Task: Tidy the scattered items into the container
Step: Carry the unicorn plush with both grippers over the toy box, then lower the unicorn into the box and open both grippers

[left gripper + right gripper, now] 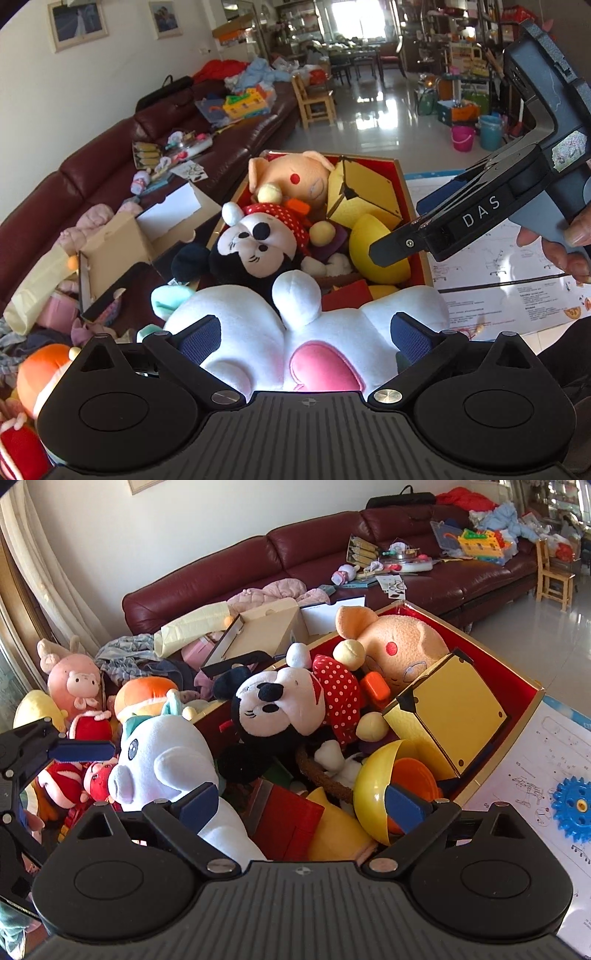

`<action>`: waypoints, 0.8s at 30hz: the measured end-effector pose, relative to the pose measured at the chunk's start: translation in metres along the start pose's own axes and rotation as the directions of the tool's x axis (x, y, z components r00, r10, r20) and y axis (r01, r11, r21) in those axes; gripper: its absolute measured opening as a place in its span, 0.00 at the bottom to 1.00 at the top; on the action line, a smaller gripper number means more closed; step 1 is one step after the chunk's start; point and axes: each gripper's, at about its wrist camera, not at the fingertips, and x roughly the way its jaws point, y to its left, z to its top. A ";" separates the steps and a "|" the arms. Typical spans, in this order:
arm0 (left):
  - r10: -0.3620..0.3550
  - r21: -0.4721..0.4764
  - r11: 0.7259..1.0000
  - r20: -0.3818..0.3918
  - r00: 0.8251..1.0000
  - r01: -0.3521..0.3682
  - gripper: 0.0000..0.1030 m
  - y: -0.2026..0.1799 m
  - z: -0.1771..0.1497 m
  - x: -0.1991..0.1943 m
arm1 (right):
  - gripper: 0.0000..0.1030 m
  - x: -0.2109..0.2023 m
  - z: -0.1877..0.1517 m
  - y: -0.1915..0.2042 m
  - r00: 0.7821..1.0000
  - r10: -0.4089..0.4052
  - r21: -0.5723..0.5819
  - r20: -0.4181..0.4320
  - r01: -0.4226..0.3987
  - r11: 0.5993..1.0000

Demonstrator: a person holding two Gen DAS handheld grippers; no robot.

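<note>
My left tool [306, 334] is matte black, with a ribbed grey deck, two round pivot housings, brass and silver screw heads, and blue textured pads [201, 338]. My right tool [301, 806] matches, with blue pads [402, 806]. Seen from the left camera, its body shows white letters "DAS".

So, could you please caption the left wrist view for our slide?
Open left tongs flank a white plush at the brimming toy box.
</note>
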 end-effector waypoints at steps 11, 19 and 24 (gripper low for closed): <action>-0.128 0.016 0.991 -0.094 0.987 0.130 1.00 0.012 0.014 0.018 | 0.97 -0.015 0.007 0.020 0.993 -0.025 -0.191 -0.112 0.003 0.982; -0.109 0.110 0.986 -0.149 0.983 0.126 1.00 0.023 0.014 0.042 | 0.99 -0.002 0.009 0.045 0.973 -0.005 -0.338 -0.232 -0.075 0.938; -0.061 0.214 0.972 -0.152 0.987 0.093 1.00 0.012 0.010 0.049 | 0.98 0.023 -0.001 0.061 0.950 -0.046 -0.426 -0.308 -0.094 0.900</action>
